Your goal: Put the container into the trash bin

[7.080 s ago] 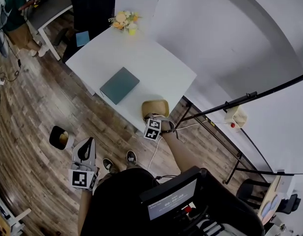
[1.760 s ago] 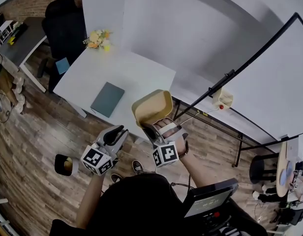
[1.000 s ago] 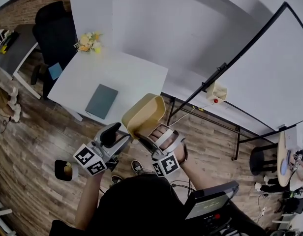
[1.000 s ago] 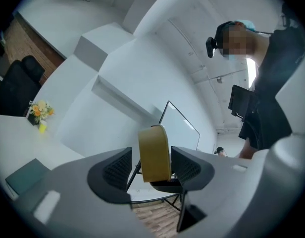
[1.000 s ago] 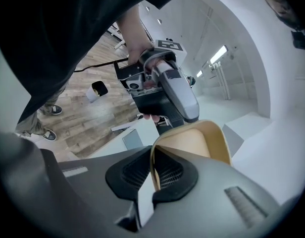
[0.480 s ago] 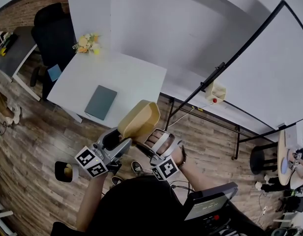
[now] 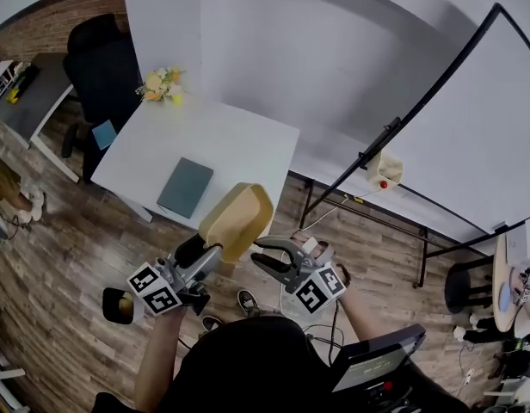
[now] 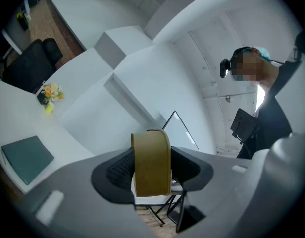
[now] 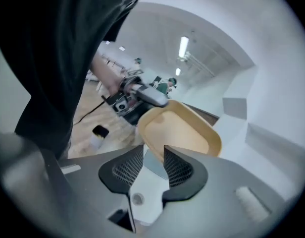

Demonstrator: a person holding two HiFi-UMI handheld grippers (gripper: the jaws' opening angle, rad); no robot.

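one gripper carries the load: the left gripper [image 7: 205, 250] has its fingers [image 8: 119, 170] clamped on the tan container [image 7: 237, 220], held in the air by the tabletop [image 7: 231, 140] edge. the right gripper [image 9: 153, 155] fingers are opening, with nothing between them. best to swing the container left and down toward the trash bin [image 7: 119, 305], clear of the tabletop corner. open floor [image 7: 58, 256] surrounds the bin.
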